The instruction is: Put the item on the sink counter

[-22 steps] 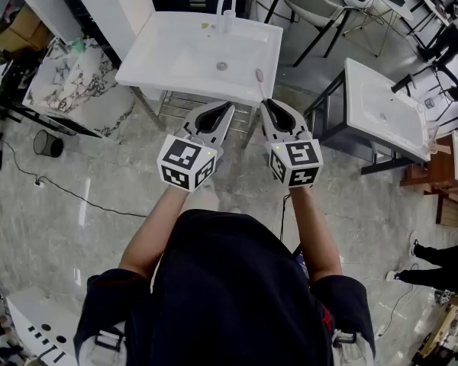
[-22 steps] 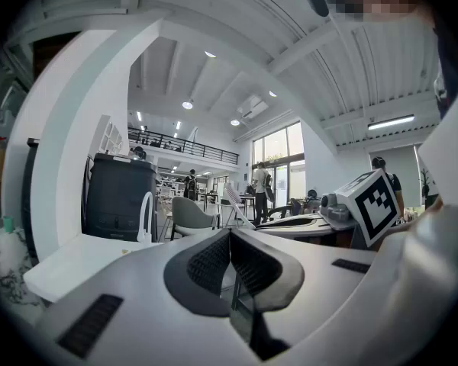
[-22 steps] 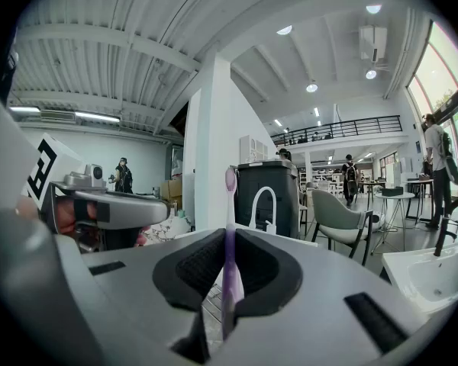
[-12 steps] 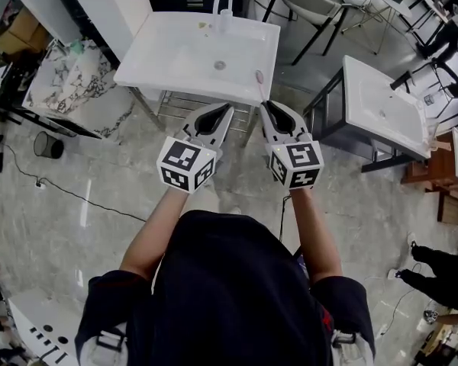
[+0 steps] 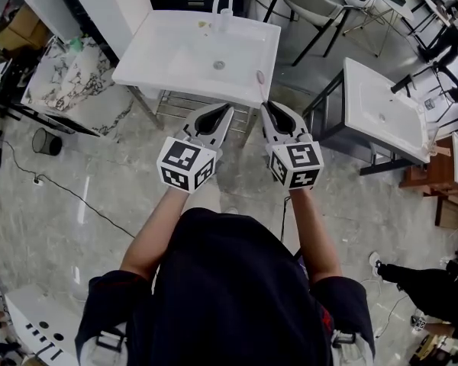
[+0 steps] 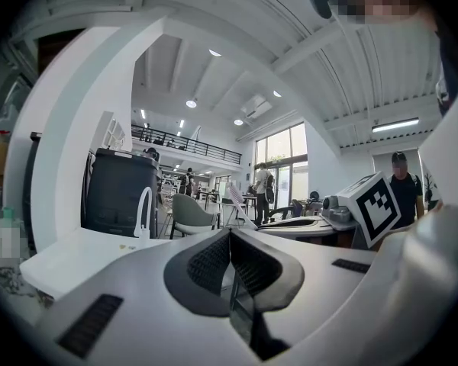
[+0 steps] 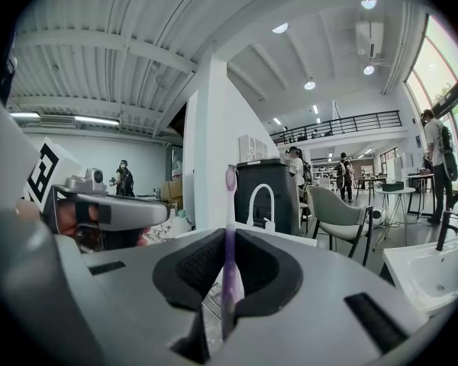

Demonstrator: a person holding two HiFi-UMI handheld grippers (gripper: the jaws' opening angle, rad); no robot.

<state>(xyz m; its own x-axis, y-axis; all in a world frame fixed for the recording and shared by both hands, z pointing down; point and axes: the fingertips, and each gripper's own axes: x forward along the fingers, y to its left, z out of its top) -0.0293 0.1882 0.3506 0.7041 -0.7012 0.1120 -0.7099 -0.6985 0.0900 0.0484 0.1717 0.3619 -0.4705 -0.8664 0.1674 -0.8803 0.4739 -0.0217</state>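
Observation:
A pink-purple toothbrush [image 7: 229, 239] stands upright between the jaws of my right gripper [image 7: 230, 269], which is shut on its handle; its head [image 5: 259, 76] pokes out over the near right corner of the white sink counter [image 5: 160, 59]. My right gripper [image 5: 265, 105] hovers just short of that counter's front edge. My left gripper [image 5: 228, 109] is beside it, shut with nothing between its jaws [image 6: 230, 242]. The sink has a white arched faucet [image 5: 225, 2] at the back and a drain [image 5: 219, 65] in the basin.
A second white sink unit [image 5: 382, 109] on a dark frame stands to the right. A chair [image 5: 309, 2] is behind the sink, a marble-patterned slab [image 5: 69, 82] and a small black bin [image 5: 42, 141] at left. People stand in the background.
Both grippers hold almost the same pose. The view has shifted slightly, so the sink sits a touch farther left. A person at lower right has moved.

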